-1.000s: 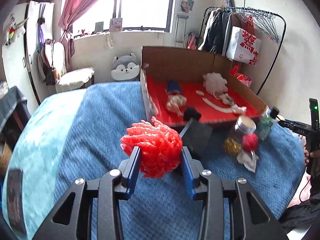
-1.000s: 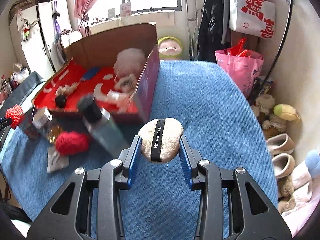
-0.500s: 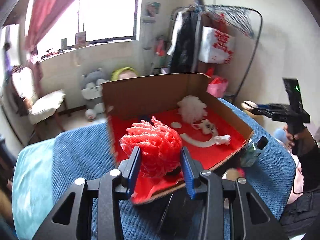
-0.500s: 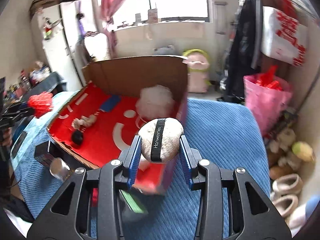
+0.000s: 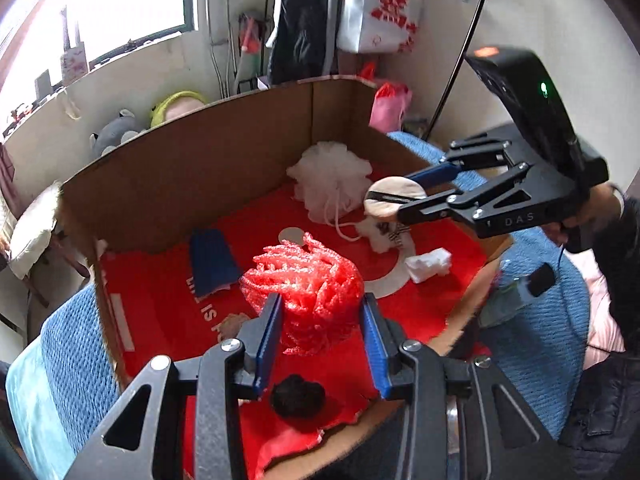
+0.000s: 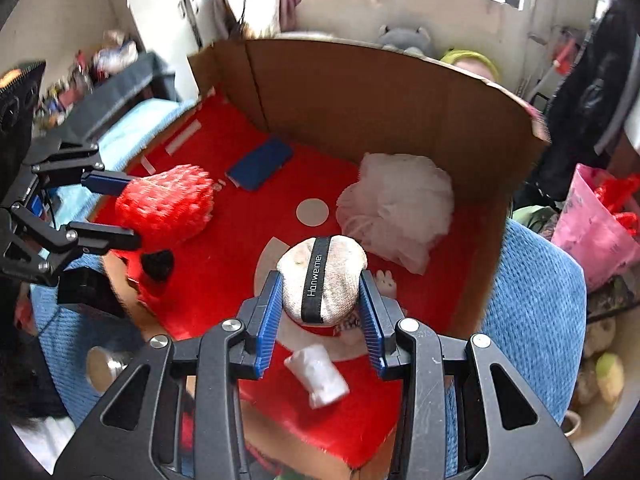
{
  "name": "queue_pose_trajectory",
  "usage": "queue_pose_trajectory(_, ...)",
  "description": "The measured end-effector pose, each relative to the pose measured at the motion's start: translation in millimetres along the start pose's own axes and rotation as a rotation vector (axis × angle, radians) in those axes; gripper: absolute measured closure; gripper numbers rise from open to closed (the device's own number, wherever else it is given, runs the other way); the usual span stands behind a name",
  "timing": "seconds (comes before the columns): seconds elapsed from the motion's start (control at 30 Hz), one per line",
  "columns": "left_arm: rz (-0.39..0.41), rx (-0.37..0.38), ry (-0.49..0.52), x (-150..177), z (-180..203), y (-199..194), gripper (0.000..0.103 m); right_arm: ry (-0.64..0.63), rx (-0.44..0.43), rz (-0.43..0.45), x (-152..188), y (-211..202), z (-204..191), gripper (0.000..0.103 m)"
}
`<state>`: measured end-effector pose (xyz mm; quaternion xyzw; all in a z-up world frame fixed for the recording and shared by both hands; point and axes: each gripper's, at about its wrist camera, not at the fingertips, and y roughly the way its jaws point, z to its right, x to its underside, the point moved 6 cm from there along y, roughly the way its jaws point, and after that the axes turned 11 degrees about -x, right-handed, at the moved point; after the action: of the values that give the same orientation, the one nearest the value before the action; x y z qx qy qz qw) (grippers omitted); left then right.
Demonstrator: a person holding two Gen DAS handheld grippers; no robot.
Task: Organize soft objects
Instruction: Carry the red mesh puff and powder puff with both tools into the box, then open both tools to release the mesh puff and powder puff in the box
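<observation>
My left gripper (image 5: 320,320) is shut on a red mesh sponge ball (image 5: 304,280) and holds it above the red floor of the cardboard box (image 5: 192,172). My right gripper (image 6: 320,312) is shut on a beige powder puff (image 6: 320,280) with a black band, held over the box's right part. Each gripper shows in the other view: the right one (image 5: 404,196) with the puff (image 5: 394,200), the left one (image 6: 120,208) with the red ball (image 6: 168,204). Inside the box lie a white bath pouf (image 6: 396,208), a blue cloth (image 6: 260,162), a black pompom (image 5: 298,396) and a white wad (image 6: 318,374).
The box (image 6: 400,96) sits on a blue knitted blanket (image 6: 536,312) on a bed. A bottle with a black cap (image 5: 520,292) stands right of the box. A metal-lidded jar (image 6: 106,364) is at the box's near left. Plush toys (image 5: 116,134) and a clothes rack stand behind.
Both grippers have moved forward and down over the open box with their objects still held. The box now fills both views, and the right gripper has come close to the white pouf.
</observation>
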<state>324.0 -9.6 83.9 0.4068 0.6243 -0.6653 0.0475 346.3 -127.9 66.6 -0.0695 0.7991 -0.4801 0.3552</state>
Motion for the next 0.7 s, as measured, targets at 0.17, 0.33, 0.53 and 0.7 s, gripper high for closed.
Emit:
queue_pose_trajectory(0.17,-0.059,0.004,0.050,-4.8,2.5,23.7,0.062,-0.044,-0.010,-0.090,-10.7,25.7,-5.3,0.067)
queue_pose_trajectory(0.33,-0.103,0.003,0.097,-8.2,5.4,46.5,0.062,-0.072,-0.010,-0.146,-15.7,48.0,-10.5,0.067)
queue_pose_trajectory(0.53,-0.138,-0.005,0.136,-7.9,9.1,65.7,0.062,-0.063,-0.018,-0.199,-13.0,68.3,-7.8,0.067)
queue_pose_trajectory(0.7,-0.147,-0.006,0.163,-6.8,12.6,72.9,0.062,-0.075,-0.018,-0.234,-9.9,78.2,-7.5,0.067)
